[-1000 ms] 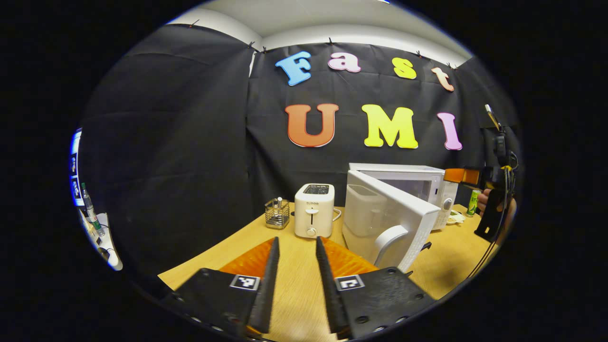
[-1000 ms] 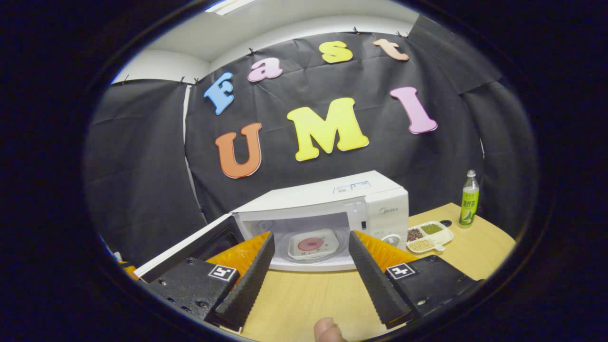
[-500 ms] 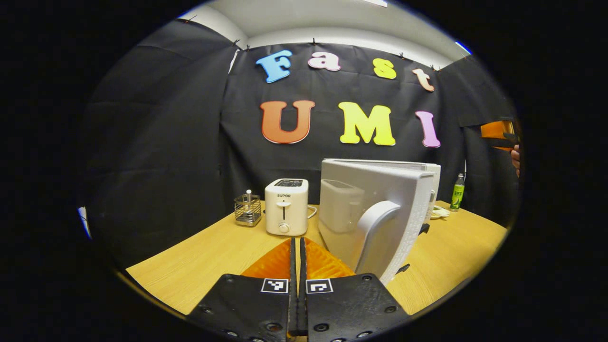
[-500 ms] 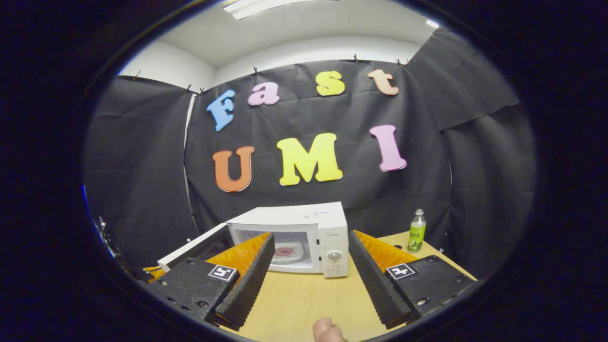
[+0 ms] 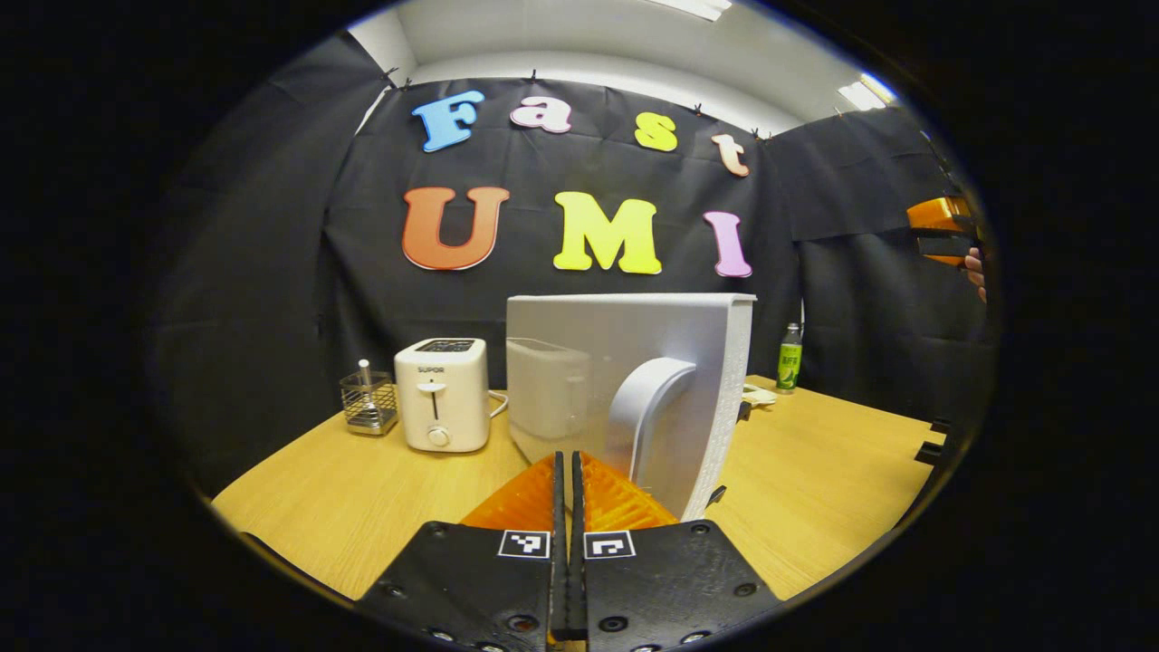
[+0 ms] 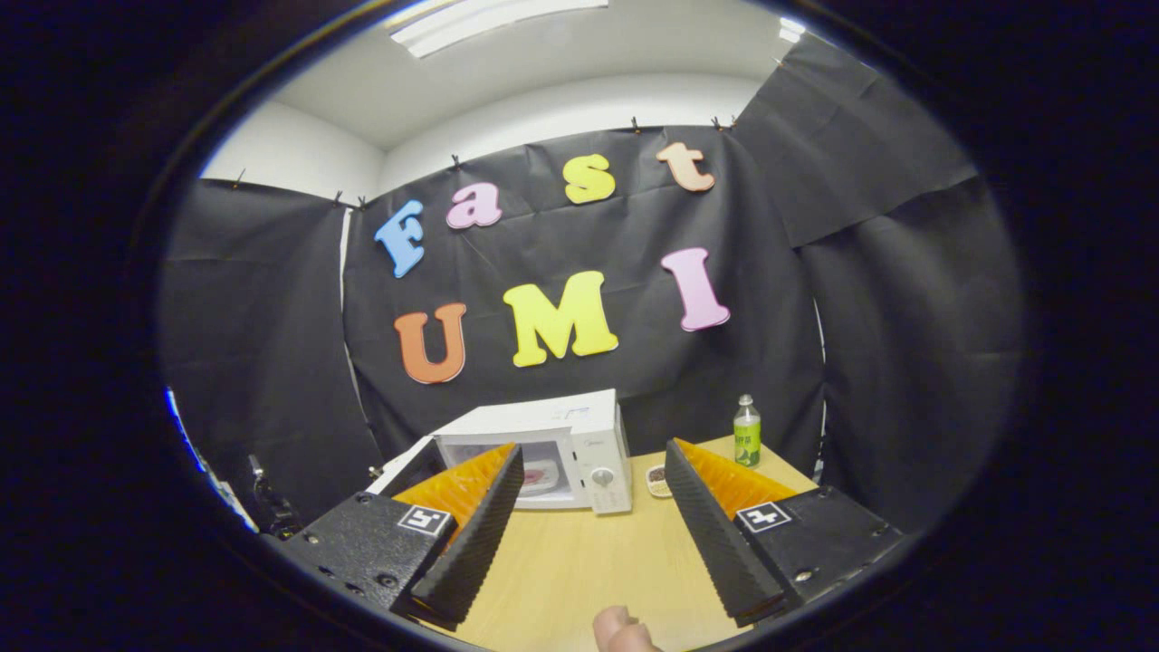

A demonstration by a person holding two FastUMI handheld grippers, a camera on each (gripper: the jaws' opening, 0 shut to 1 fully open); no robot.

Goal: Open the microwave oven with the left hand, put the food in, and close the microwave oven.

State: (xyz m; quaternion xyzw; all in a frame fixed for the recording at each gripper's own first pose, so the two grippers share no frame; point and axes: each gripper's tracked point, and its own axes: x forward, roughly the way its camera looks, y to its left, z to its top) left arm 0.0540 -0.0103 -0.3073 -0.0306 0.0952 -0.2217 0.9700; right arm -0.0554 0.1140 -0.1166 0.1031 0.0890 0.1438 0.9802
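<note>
The white microwave (image 6: 579, 435) stands on the wooden table with its door (image 5: 634, 362) swung open to the left. Inside it lies a white plate with red food (image 6: 536, 475). My left gripper (image 5: 563, 462) is shut with nothing in it, its tips close to the door's outer face, just left of the lower end of the curved handle (image 5: 645, 407); whether it touches the door I cannot tell. My right gripper (image 6: 593, 448) is open and empty, held well back from the microwave. It also appears high at the right edge of the left gripper view, as the right gripper (image 5: 942, 231).
A white toaster (image 5: 442, 394) and a wire basket (image 5: 368, 403) stand left of the microwave. A green bottle (image 6: 746, 432) and a small divided dish (image 6: 658, 480) sit to its right. A fingertip (image 6: 620, 629) shows at the bottom edge of the right gripper view.
My left gripper went from open to shut and came round behind the open door. My right gripper drew back and up from the microwave, leaving the plate inside.
</note>
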